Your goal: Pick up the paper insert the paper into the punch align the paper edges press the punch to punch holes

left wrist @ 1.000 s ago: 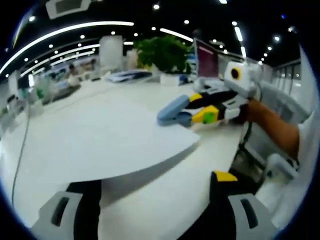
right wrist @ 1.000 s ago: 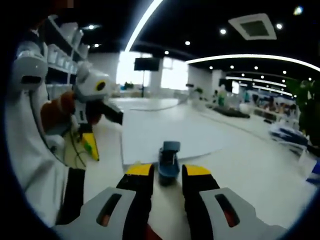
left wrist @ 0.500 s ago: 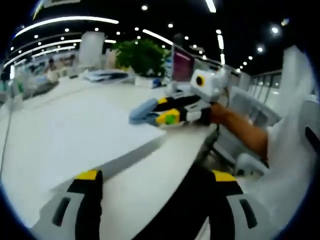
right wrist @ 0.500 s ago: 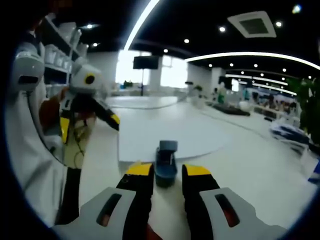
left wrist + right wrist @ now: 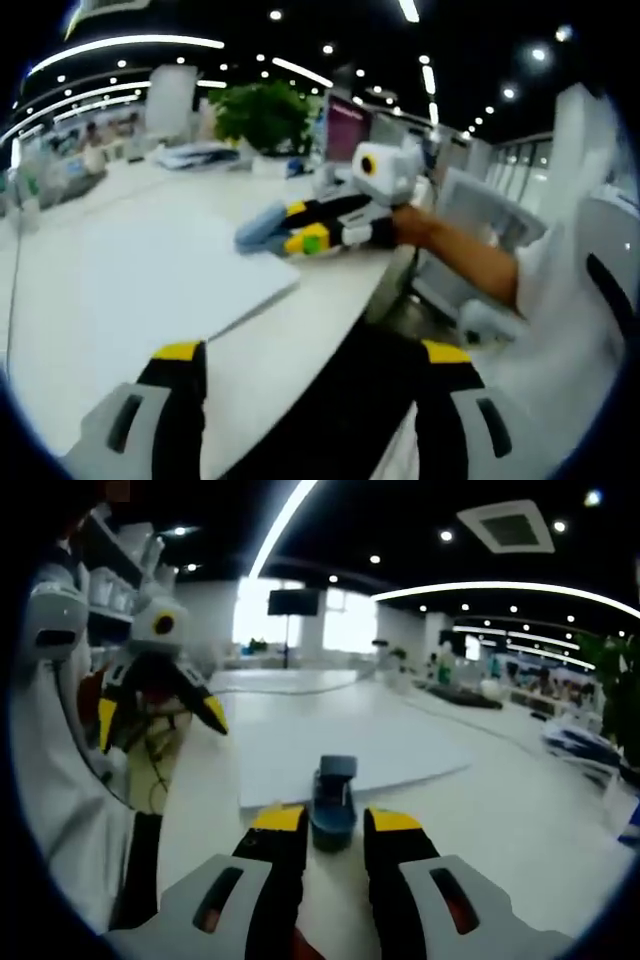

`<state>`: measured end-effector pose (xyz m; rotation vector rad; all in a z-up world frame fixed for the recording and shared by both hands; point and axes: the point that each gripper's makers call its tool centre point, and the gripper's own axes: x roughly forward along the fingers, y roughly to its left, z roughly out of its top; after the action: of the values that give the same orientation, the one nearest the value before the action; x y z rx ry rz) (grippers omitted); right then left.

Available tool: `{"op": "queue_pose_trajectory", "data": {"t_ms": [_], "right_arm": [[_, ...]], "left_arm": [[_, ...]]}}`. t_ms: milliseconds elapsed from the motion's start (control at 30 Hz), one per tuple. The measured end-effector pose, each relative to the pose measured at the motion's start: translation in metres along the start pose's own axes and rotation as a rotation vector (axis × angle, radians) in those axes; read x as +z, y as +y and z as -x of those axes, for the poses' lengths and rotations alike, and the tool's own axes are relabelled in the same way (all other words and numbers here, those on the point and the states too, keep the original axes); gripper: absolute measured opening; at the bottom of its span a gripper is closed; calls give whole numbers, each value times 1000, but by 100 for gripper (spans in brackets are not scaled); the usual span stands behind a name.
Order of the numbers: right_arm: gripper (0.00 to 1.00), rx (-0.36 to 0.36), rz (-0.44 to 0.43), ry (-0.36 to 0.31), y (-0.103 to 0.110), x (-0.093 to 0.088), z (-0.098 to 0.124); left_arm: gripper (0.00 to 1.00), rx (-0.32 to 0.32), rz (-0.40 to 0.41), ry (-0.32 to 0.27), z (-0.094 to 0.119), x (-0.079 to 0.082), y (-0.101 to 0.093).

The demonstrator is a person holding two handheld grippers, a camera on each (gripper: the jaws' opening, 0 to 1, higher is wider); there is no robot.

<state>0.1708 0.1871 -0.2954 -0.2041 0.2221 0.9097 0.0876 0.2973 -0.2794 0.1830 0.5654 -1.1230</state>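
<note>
Left gripper view, gripper (image 5: 305, 395) withdrawn from paper (image 5: 165, 275)

Dark ceiling with strip lights (image 5: 480, 590), white tables (image 5: 520, 820), a green plant (image 5: 265, 115).

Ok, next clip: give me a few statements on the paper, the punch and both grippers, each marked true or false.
1. The left gripper holds the paper. False: its jaws are spread wide with nothing between them, off the sheet's edge.
2. The blue punch sits at the paper's edge, in front of the right gripper. True.
3. The paper lies flat on the white table. True.
4. The right gripper is raised high above the table. False: it is down at the punch, level with it.
5. The punch is red. False: it is blue.
</note>
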Motion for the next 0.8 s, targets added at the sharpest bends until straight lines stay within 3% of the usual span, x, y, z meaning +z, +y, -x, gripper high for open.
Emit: {"op": "queue_pose_trajectory", "data": {"t_ms": [67, 167, 400, 800], "right_arm": [[26, 0, 0, 1, 0, 0, 0], [26, 8, -10, 6, 0, -2, 0], [26, 15, -14, 14, 0, -4, 0], [27, 4, -24, 28, -2, -7, -1]], "left_arm": [[84, 12, -4, -10, 1, 3, 3], [83, 55, -3, -71, 0, 17, 24], [81, 130, 28, -142, -7, 30, 67], [81, 193, 16, -209, -31, 48, 126]]}}
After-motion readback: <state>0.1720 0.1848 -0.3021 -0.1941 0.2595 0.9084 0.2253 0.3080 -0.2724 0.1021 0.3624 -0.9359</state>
